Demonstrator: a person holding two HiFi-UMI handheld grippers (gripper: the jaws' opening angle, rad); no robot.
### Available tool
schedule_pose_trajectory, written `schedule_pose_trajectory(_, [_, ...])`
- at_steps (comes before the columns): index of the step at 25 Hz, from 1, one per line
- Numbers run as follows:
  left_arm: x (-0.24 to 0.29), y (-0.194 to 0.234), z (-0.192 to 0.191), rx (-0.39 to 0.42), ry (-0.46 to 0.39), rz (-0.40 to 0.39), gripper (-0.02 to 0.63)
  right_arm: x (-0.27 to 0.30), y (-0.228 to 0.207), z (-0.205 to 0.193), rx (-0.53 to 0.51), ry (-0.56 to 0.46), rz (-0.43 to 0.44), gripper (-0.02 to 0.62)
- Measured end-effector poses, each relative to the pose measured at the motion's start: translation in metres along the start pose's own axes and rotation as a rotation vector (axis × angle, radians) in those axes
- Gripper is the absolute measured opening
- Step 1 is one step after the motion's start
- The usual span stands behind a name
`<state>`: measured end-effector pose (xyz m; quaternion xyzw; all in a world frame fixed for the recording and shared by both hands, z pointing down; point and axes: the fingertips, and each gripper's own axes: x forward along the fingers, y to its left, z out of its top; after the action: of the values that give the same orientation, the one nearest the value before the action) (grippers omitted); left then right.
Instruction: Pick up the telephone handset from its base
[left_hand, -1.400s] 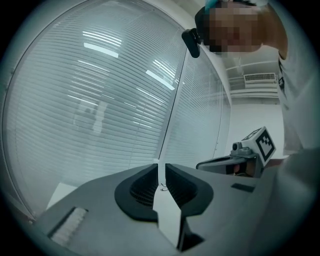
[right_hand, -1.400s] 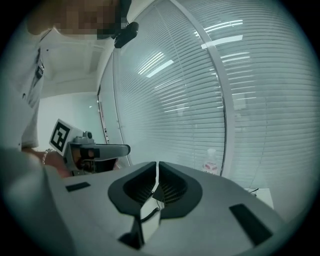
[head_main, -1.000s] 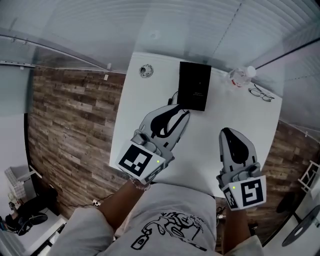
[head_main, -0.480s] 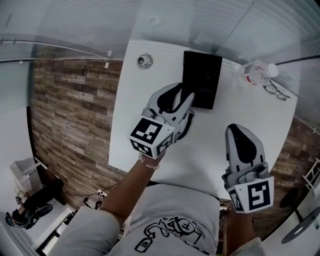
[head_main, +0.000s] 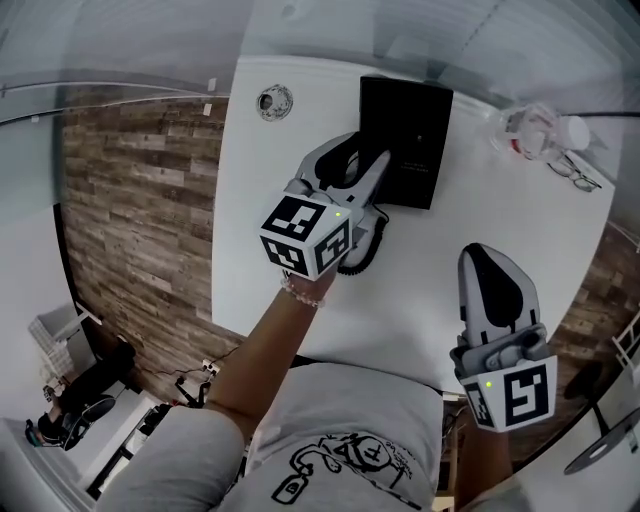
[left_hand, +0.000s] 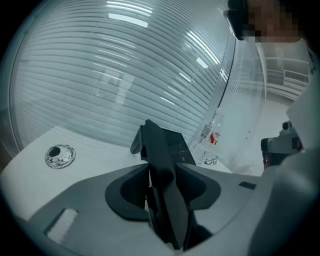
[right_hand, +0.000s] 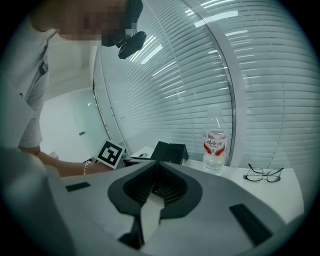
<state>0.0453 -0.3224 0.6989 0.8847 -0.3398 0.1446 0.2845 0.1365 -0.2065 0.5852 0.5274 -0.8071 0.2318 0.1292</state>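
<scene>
A black telephone base (head_main: 405, 140) lies at the far middle of the white table (head_main: 250, 270). My left gripper (head_main: 358, 165) is down over the base's left side, jaws pointing away from me. In the left gripper view the black handset (left_hand: 162, 155) runs lengthwise between the two grey jaws of the left gripper (left_hand: 162, 167), which have just been opening; they stand wide, one on each side of it. The coiled cord (head_main: 362, 250) shows under that hand. My right gripper (head_main: 492, 262) hangs above the table's near right, shut and empty; in the right gripper view its tips (right_hand: 156, 167) meet.
A clear water bottle (head_main: 535, 128) and a pair of glasses (head_main: 580, 172) sit at the far right corner. A round metal grommet (head_main: 272, 101) is set in the table's far left. Window blinds rise behind the table. Wood floor shows left of it.
The left gripper has dropped and gone forward onto the phone's left side, and its jaws have spread around the handset. The right gripper has sunk a little.
</scene>
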Motion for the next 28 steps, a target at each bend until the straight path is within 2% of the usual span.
schedule_pose_trajectory(3, [0.001,0.002,0.000,-0.049,-0.001,0.001,0.141,0.002,-0.004,-0.003,0.010,0.003,-0.003,0.017])
schedule_pose_trajectory(5, [-0.004,0.002,0.005,-0.078,-0.017,0.007,0.104,0.001,-0.006,-0.002,0.013,0.001,-0.006,0.017])
schedule_pose_trajectory(9, [-0.015,0.002,0.015,-0.095,-0.039,0.022,0.071,-0.002,-0.005,0.001,0.015,-0.008,-0.010,0.017])
schedule_pose_trajectory(17, [-0.038,-0.016,0.038,-0.085,-0.084,-0.003,0.069,-0.016,0.006,0.022,-0.009,-0.044,-0.012,0.017])
schedule_pose_trajectory(28, [-0.115,-0.084,0.097,-0.036,-0.205,-0.099,0.069,-0.060,0.028,0.083,-0.085,-0.153,-0.033,0.016])
